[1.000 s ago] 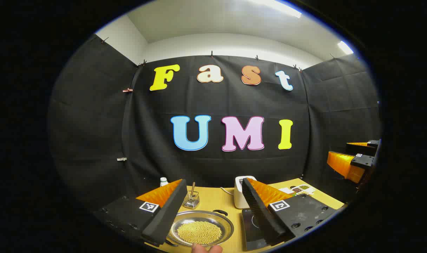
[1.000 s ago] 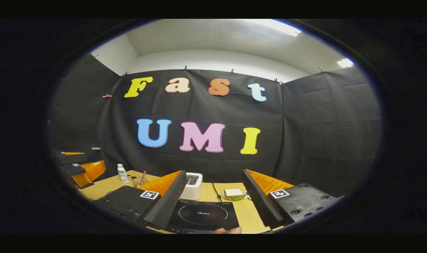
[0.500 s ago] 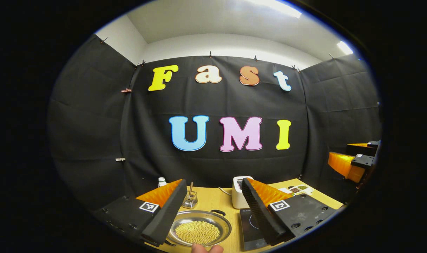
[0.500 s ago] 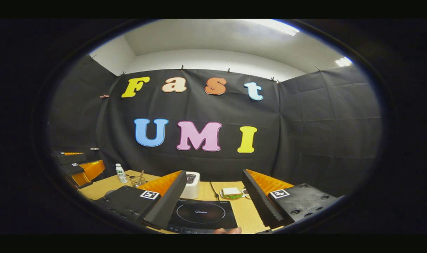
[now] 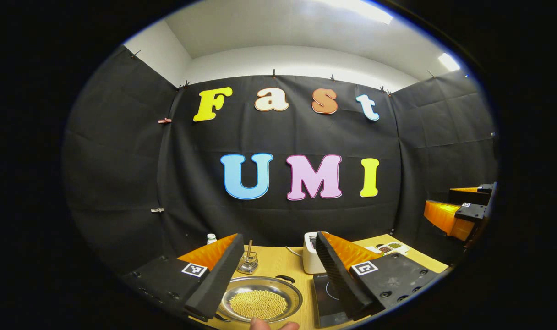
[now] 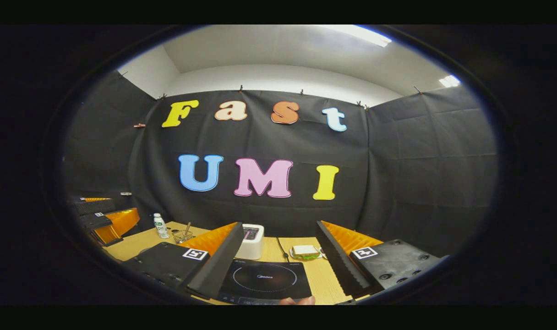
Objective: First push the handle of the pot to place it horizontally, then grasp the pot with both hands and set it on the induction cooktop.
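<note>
Pot (image 5: 260, 298) first: a shallow round steel pot full of small yellow beads sits low in the left gripper view, between the wide-apart fingers of the left gripper (image 5: 273, 279), which holds nothing. One small black loop handle (image 5: 285, 277) shows at the far rim of the pot, and a second dark one seems to lie at the near left rim, so the handles appear to run near-to-far and not across; I judge the push is not yet done.

Just right of the pot, in the lower right of the same view, lies the flat black glass induction cooktop (image 5: 325, 298), with nothing on it. In the right gripper view this cooktop is at the bottom centre, between the spread fingers of the right gripper (image 6: 278, 270), also empty. This gripper is seen too at the right edge of the left gripper view.

Farther back on the yellow wooden table (image 5: 278, 261) stand a white toaster (image 5: 311, 252), a small glass cup with a stick (image 5: 248, 263) and a white bottle (image 6: 159, 225). The push, the grasp and the placing all remain.
</note>
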Motion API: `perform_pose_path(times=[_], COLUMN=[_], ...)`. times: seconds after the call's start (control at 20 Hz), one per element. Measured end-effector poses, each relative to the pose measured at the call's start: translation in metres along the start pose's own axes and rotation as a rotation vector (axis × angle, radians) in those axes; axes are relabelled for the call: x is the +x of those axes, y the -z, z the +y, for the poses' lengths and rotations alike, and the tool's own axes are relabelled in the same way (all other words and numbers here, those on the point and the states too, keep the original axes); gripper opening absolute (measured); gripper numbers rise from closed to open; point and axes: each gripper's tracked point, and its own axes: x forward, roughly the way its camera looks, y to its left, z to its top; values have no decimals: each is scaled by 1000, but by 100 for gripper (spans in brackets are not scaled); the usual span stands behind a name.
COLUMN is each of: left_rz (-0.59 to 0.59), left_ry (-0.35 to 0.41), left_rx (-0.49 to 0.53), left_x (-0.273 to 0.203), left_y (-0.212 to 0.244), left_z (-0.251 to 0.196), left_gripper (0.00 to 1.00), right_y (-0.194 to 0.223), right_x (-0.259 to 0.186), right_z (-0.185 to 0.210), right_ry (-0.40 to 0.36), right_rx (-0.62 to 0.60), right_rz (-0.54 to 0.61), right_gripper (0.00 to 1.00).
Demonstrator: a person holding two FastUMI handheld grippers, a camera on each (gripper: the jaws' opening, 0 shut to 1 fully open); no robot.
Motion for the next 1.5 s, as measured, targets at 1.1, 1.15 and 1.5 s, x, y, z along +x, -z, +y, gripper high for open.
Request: perform_pose_path(times=[1.1, 1.15, 1.5], left_rz=[481, 526, 790], left_ry=[256, 273, 357], left_rx=[88, 93, 38], left_x=[-27, -32, -64], left_y=[131, 144, 219], left_z=[-26, -27, -17], left_gripper=[5, 5, 5], right_y=[10, 11, 22], right_x=[1, 2, 2], right_z=[4, 4, 5], right_ry=[-2, -4, -3], right_rx=[-45, -46, -47], right_rz=[15, 18, 45], right_gripper=[98, 98, 98])
